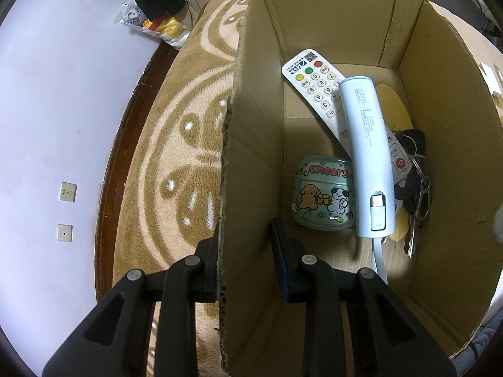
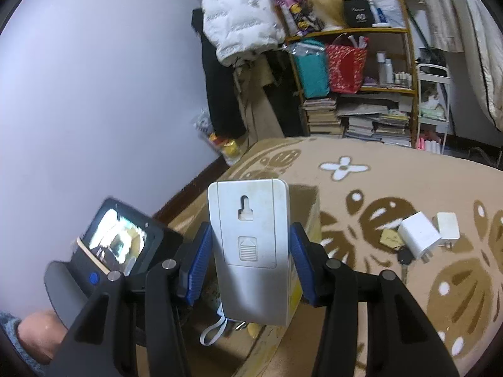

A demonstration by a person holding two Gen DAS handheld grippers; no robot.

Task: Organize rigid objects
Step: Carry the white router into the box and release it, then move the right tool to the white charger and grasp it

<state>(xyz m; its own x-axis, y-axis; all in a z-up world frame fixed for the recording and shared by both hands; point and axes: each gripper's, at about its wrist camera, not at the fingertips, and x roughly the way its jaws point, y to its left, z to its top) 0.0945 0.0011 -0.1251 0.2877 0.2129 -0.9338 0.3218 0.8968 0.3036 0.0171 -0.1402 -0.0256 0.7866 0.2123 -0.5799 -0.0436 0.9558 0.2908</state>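
Observation:
My left gripper is shut on the left wall of the cardboard box, one finger outside and one inside. In the box lie a white remote, a pale blue power bank, a "Cheers" earbud case, a bunch of keys and a yellow item. My right gripper is shut on a white remote-like device, back side up, held above the box.
On the brown patterned blanket to the right lie a white charger, a small white block, a tan tag and a key. The left gripper's screen is at left. A cluttered shelf stands beyond the bed.

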